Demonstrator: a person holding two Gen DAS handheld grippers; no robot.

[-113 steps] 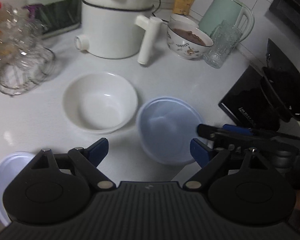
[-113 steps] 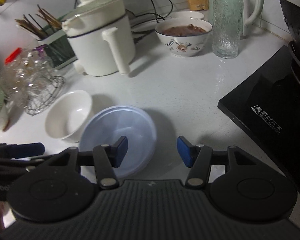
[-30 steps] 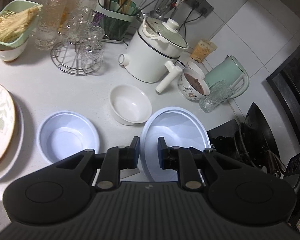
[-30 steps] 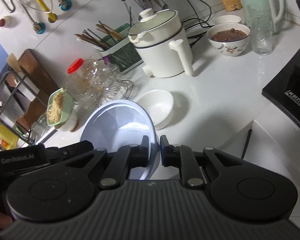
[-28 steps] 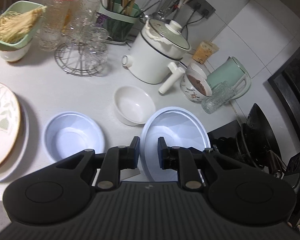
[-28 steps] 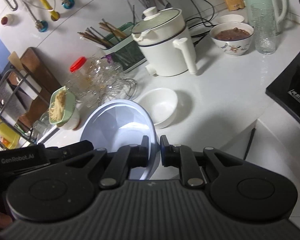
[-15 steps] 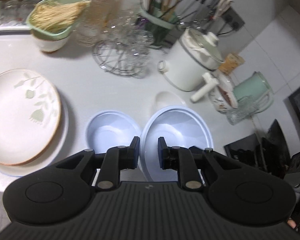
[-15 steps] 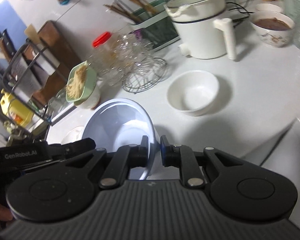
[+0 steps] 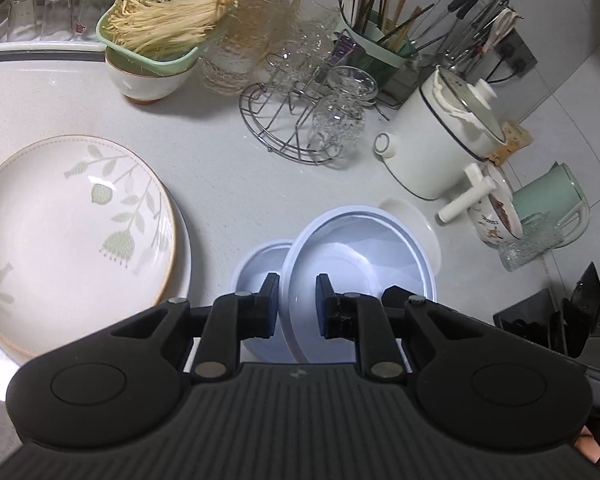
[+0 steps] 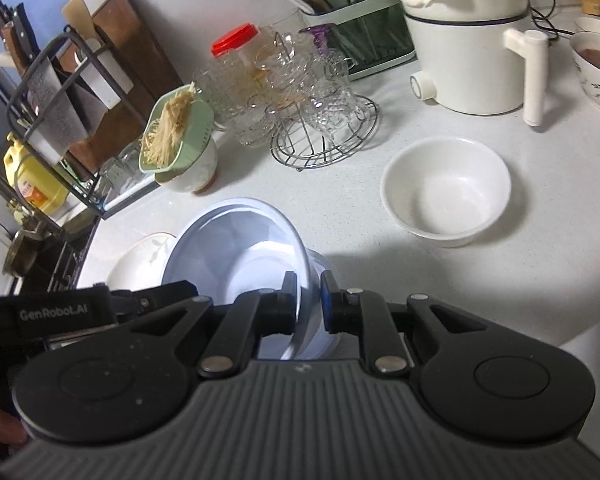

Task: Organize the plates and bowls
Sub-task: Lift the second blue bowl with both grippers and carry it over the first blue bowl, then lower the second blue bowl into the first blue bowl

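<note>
Both grippers hold the same pale blue bowl [image 9: 360, 248] by its rim, lifted above the counter. My left gripper [image 9: 298, 300] is shut on its near rim. My right gripper [image 10: 307, 300] is shut on the opposite rim of that bowl [image 10: 240, 240]. A second pale blue bowl [image 9: 256, 268] sits on the counter just below and left of the held one; its edge shows under the held bowl in the right wrist view [image 10: 324, 272]. A white bowl [image 10: 446, 190] stands on the counter to the right. A leaf-patterned plate [image 9: 68, 216] lies on a larger plate at the left.
A wire rack of glasses [image 9: 308, 120], a white electric pot [image 9: 440, 148], a bowl of food [image 9: 496, 216], a green kettle [image 9: 548, 200] and a green basket of noodles on a bowl [image 9: 156, 40] line the back. A black stove [image 9: 560, 320] is at the right.
Both grippers have carried the blue bowl left, from beside the white bowl to partly over the second blue bowl. The patterned plate has come further into view.
</note>
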